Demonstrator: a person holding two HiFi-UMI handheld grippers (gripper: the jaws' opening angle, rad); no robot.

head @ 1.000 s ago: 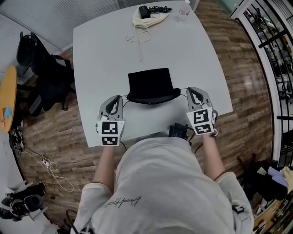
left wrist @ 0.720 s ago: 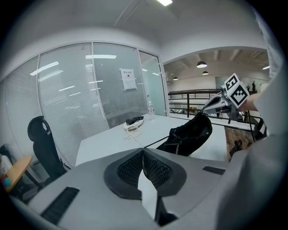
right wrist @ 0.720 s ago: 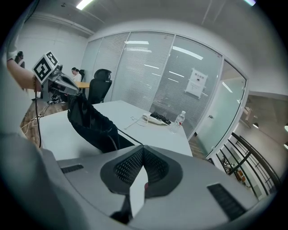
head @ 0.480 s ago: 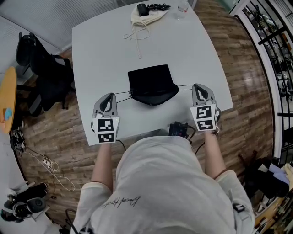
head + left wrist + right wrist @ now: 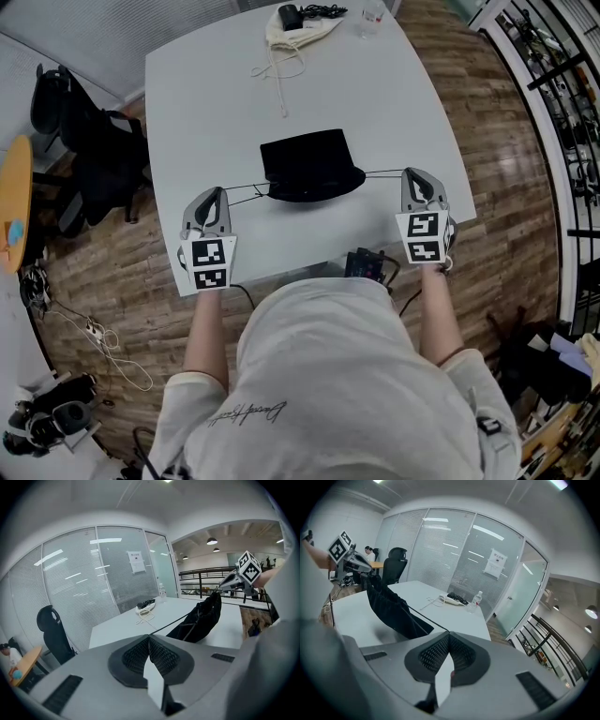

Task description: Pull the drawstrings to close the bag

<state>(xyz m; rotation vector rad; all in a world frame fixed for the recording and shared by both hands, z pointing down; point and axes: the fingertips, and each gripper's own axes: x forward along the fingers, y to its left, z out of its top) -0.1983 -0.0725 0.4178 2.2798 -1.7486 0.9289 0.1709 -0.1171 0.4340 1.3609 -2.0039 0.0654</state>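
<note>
Our left hand-held gripper (image 5: pixel 215 194) has its jaws pressed together on the left drawstring (image 5: pixel 171 625). The line leaves the jaw tips and runs straight to the bag (image 5: pixel 309 166). Our right hand-held gripper (image 5: pixel 419 174) is pinched in the same way on the right drawstring (image 5: pixel 428 619), which also runs straight from its tips to the bag. We hold the two well apart, one near each side of the desk's (image 5: pixel 384 103) near edge, with the bag between them and both lines stretched out sideways from its mouth.

The bag is black and sits near the middle of the desk, its mouth toward us. From above, that near edge looks bunched into a curve, narrower than it would lie flat. In the gripper views the gathered mouth end seems raised a little on the lines while the far end rests on the desk, though we cannot be sure how much of it is off the surface.

At the far edge of the desk lies a pale pouch (image 5: pixel 302 36) with a dark item on top, its cord (image 5: pixel 279 80) trailing toward the bag. A bottle (image 5: pixel 374 13) stands just beside the pouch. A black chair (image 5: pixel 89 155) stands on the wood floor beyond the desk's left side.
</note>
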